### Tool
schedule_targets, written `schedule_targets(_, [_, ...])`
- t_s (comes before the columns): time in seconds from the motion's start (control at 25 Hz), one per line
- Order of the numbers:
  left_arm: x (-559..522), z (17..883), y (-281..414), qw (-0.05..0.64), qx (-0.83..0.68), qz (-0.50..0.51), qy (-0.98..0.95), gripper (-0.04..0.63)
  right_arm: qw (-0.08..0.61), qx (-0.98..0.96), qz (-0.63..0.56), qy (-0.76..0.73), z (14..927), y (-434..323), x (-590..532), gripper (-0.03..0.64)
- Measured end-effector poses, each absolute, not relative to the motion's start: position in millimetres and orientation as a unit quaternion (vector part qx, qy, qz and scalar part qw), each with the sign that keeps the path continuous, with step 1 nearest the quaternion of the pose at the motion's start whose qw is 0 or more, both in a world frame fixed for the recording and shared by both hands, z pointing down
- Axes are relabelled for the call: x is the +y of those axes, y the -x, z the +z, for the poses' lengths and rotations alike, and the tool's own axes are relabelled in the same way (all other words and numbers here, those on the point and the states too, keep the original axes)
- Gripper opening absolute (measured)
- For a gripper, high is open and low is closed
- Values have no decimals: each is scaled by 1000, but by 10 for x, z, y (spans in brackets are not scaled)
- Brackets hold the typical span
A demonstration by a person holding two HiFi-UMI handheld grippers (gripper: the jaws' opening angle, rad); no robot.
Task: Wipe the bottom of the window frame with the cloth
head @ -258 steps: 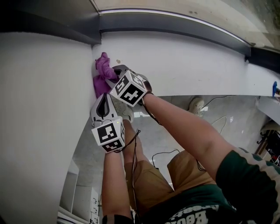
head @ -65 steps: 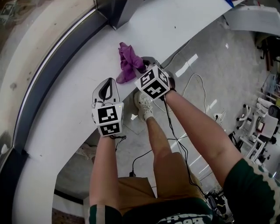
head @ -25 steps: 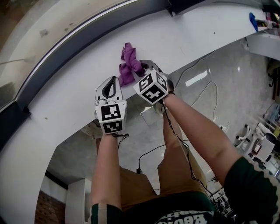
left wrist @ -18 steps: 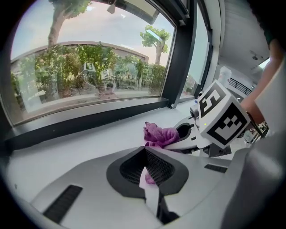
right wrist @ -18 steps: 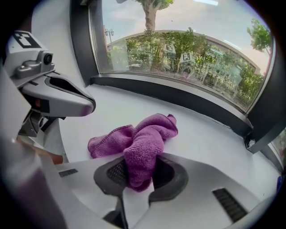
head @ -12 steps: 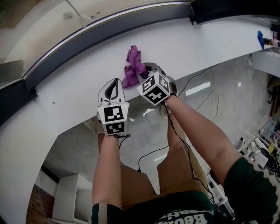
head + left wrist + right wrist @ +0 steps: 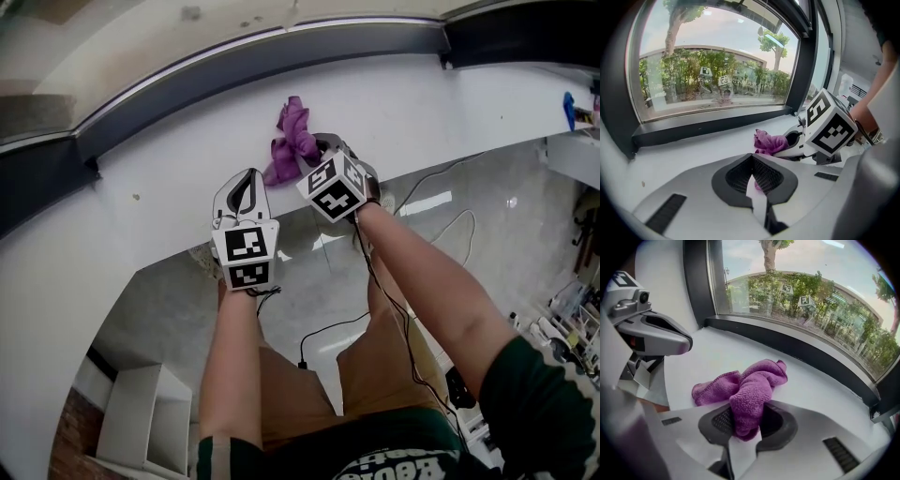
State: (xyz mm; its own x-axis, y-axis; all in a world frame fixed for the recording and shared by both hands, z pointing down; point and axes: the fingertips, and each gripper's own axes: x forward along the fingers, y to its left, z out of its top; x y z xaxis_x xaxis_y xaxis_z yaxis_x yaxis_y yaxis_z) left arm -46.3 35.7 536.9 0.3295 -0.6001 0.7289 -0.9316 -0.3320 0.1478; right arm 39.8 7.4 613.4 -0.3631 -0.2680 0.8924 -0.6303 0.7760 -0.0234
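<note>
Right gripper is clamped on a fold of the purple cloth, and the pinched part disappears between the dark pads, so how deep it sits cannot be seen. From the head view this gripper's jaws are mostly covered by its own marker cube. Only the bunched cloth shows beyond it, lying on the white sill with its loose end spread flat. Left gripper is closed on nothing, its pad tips meeting. It sits just beside the right one, a little nearer the sill's front edge, with the cloth ahead of it and to its right. In the head view it rests over the sill edge.

Below the bare forearms, a glossy grey floor carries loose cables. A white shelf unit is cut off at the lower left. A small blue object at the right margin is too small to identify.

The sill is plain white and curves with the lens. Behind the cloth runs the dark bottom rail of the window frame, apart from the cloth with bare sill between them. Beyond the glass stand trees and a low building.
</note>
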Motion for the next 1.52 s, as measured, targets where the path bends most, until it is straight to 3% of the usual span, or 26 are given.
schedule_targets(1.52, [846,5312,2681,313,-619,262,-671,8,479,-852,129,-166,6077,1868,454,101])
